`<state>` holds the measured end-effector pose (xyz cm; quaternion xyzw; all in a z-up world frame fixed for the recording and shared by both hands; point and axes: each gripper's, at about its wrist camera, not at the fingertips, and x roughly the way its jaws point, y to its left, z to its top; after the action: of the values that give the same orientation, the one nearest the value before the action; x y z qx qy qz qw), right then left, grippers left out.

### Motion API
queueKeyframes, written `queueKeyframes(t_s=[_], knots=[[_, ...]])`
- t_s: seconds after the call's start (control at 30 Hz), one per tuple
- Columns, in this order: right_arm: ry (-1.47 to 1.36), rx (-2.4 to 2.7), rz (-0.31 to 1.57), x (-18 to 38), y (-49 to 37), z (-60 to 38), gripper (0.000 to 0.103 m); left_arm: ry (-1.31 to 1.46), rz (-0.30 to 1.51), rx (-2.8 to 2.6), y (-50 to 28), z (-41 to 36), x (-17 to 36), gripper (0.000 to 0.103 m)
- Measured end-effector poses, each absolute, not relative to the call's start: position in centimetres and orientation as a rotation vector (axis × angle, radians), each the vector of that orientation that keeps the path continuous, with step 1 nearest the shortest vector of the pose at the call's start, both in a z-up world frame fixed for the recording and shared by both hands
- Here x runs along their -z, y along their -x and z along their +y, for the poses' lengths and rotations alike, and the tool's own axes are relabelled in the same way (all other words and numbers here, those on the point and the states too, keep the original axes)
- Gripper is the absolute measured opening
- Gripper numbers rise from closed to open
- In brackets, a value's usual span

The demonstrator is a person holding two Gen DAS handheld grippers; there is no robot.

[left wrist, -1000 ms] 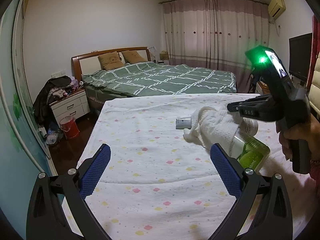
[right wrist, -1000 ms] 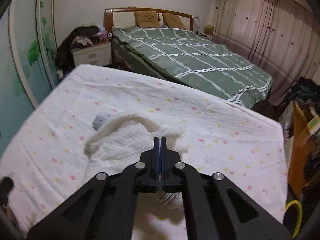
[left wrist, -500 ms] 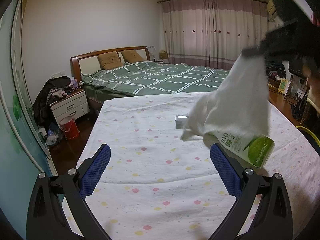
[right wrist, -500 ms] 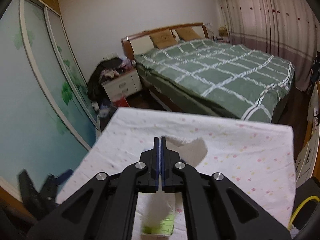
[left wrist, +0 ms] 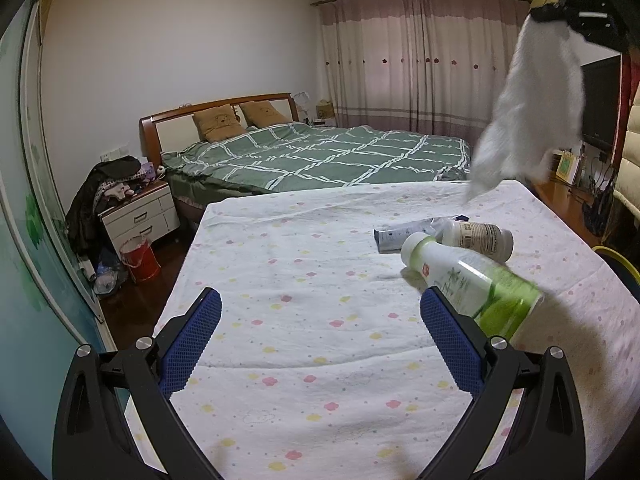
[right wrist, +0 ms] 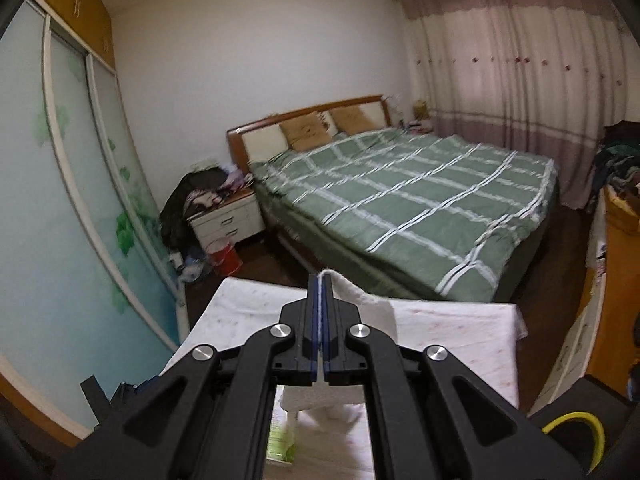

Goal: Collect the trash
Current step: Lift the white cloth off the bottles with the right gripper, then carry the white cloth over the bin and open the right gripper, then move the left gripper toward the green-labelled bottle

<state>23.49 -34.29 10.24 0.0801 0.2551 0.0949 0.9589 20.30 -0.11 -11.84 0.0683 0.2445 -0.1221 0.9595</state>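
Towel lifted clear so the trash beneath shows.

Your right hand-held gripper (right wrist: 320,304) is clamped on the white towel (left wrist: 528,108), holding it high above the worktop (left wrist: 320,320), which leaves the green bottle (left wrist: 472,280), white bottle (left wrist: 480,238) and flat wrapper (left wrist: 400,236) uncovered. Your left hand-held gripper (left wrist: 320,336) waits low with its fingers apart, just beside the green bottle, likely the first pick.
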Motion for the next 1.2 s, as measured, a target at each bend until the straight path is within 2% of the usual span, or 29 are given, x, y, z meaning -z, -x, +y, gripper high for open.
queueKeyframes(t_s=[0.27,0.5,0.73,0.87,0.9,0.97,1.0,1.07,1.2], knots=[[-0.124,-0.034,0.449,-13.5,-19.2,-39.7,0.001,-0.143,0.499,0.247,-20.4,-0.2,11.8,0.098],[-0.126,0.191,0.478,-12.7,-14.5,-47.4,0.001,-0.156,0.496,0.246,-20.2,-0.3,11.7,0.098],[-0.138,0.374,0.592,-7.8,-11.7,-54.3,0.001,-0.143,0.508,0.239,-20.5,-0.2,11.6,0.098],[-0.181,0.438,0.747,-1.2,-12.6,-57.7,0.001,-0.153,0.529,0.254,-20.6,-0.8,11.8,0.098],[-0.193,0.456,0.793,0.7,-12.9,-58.6,0.004,-0.157,0.539,0.268,-20.6,-1.1,11.9,0.098],[-0.188,0.503,0.857,3.6,-13.1,-59.5,0.020,-0.163,0.559,0.278,-20.5,-1.9,12.0,0.098],[-0.176,0.535,0.886,5.2,-13.1,-60.0,0.032,-0.166,0.568,0.282,-20.4,-2.2,12.0,0.098],[-0.177,0.546,0.906,6.8,-12.8,-59.9,0.043,-0.159,0.591,0.304,-20.0,-3.1,11.9,0.098],[-0.218,0.511,0.902,8.3,-12.0,-59.6,0.046,-0.105,0.649,0.335,-19.6,-5.2,11.3,0.098]])
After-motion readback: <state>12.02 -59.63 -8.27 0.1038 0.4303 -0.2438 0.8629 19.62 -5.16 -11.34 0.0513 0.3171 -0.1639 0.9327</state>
